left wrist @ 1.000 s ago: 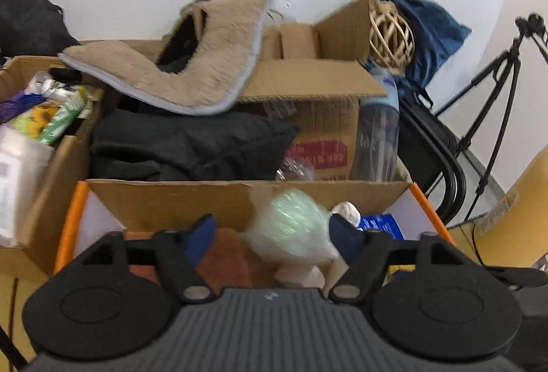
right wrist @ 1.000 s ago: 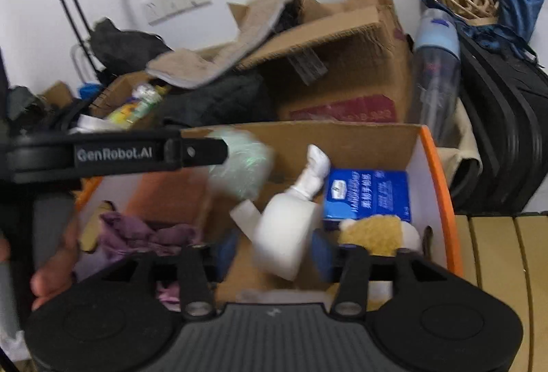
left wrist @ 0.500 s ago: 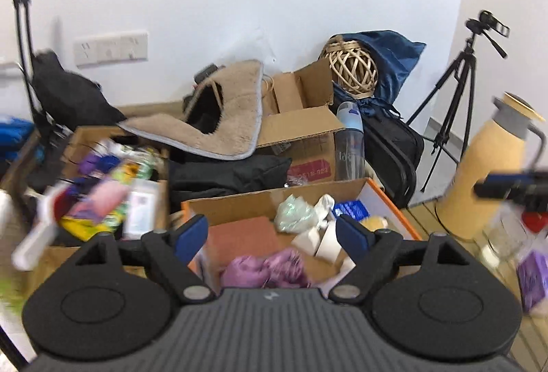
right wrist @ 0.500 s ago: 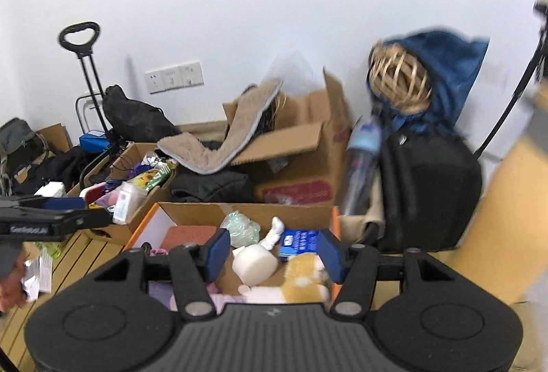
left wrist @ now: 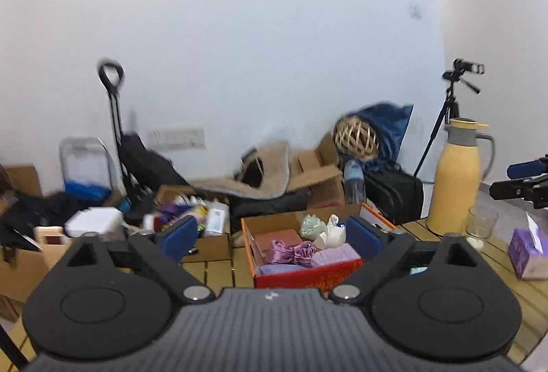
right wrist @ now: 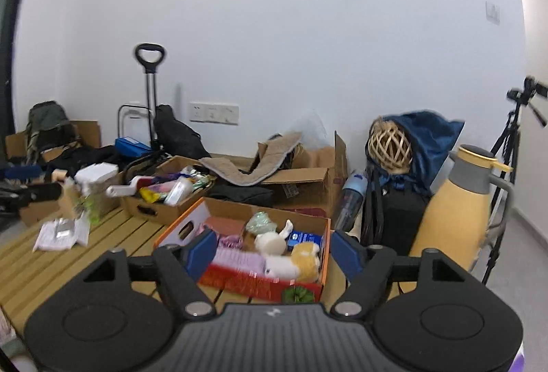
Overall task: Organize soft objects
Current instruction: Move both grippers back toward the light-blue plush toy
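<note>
An orange-and-red cardboard box [left wrist: 308, 274] [right wrist: 253, 283] stands on the slatted wooden table. In it lie a purple satin cloth [left wrist: 294, 250], a lavender towel [right wrist: 239, 259], a pale green bag [left wrist: 311, 226] [right wrist: 260, 222], a white plush [right wrist: 272, 242], a yellow-and-white plush [right wrist: 303, 260] and a blue packet [right wrist: 304, 238]. My left gripper [left wrist: 270, 235] hangs well back from the box, its jaws opening, with nothing between the blue pads. My right gripper [right wrist: 274, 252] is also back from the box, jaws opening and empty. It shows at the right edge of the left wrist view [left wrist: 524, 182].
A yellow thermos jug [left wrist: 459, 177], a glass [left wrist: 481, 225] and a purple tissue box [left wrist: 527, 252] stand right of the box. A cardboard tray of bottles [right wrist: 164, 197] sits to its left. Behind are larger boxes, a beige mat [right wrist: 253, 163], a trolley and a tripod [left wrist: 452, 98].
Both grippers pulled back and upward from the box, so much more of the room shows. Their jaws stand wider. The green bag and white plush now lie in the box.
</note>
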The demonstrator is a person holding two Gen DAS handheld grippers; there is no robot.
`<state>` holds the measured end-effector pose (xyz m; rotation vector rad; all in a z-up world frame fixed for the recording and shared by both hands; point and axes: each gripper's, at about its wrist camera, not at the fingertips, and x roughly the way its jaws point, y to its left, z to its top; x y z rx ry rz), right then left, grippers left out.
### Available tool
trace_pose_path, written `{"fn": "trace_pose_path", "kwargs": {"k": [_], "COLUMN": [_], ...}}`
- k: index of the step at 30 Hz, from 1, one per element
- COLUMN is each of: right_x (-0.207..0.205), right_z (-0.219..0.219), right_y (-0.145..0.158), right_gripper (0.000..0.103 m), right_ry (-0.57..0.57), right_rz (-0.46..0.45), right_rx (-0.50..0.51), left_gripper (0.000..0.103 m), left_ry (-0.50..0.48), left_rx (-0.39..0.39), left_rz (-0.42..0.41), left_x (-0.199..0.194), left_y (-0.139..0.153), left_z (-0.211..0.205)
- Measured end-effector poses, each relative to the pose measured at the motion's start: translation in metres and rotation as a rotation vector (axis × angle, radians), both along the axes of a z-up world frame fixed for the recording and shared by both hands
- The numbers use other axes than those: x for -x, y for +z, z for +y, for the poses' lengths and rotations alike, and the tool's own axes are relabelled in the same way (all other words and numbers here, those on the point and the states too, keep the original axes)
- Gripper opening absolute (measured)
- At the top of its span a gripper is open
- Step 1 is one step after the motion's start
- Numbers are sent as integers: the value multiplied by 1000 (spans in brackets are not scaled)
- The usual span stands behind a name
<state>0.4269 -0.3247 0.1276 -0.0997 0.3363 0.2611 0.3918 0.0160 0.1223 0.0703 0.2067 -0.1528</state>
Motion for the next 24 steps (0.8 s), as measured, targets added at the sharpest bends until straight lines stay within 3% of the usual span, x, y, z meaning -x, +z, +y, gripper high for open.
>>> {"fn": "trace_pose_path", "kwargs": {"k": [2,6,11,13,18,24], "right_x": [37,100,144,142,117,65], "right_z": [-1,-2,-21,-27,-31,-53], "right_y": [-19,-59,-98,-111,-134,-154], "right_gripper": [82,90,94,97,97,90], "right_ry": [7,15,-51,-71,-100,-127], "right_rz": [-36,-77,-20,2,53,95], "right_rx": [8,56,-141,-199,-206,-285], "left_gripper": [103,103,103,103,103,103], "left_ry": [-26,-30,-1,-10,-18,-88], "left_rx": [28,71,121,130,119,90], "left_rz": [-30,30,54,79,127,182], "left_x": [40,90,129,128,103,46], "left_y": [-22,-69,-104,-112,-125,-133], "left_z": [1,0,-3,-7,-28,-75]}}
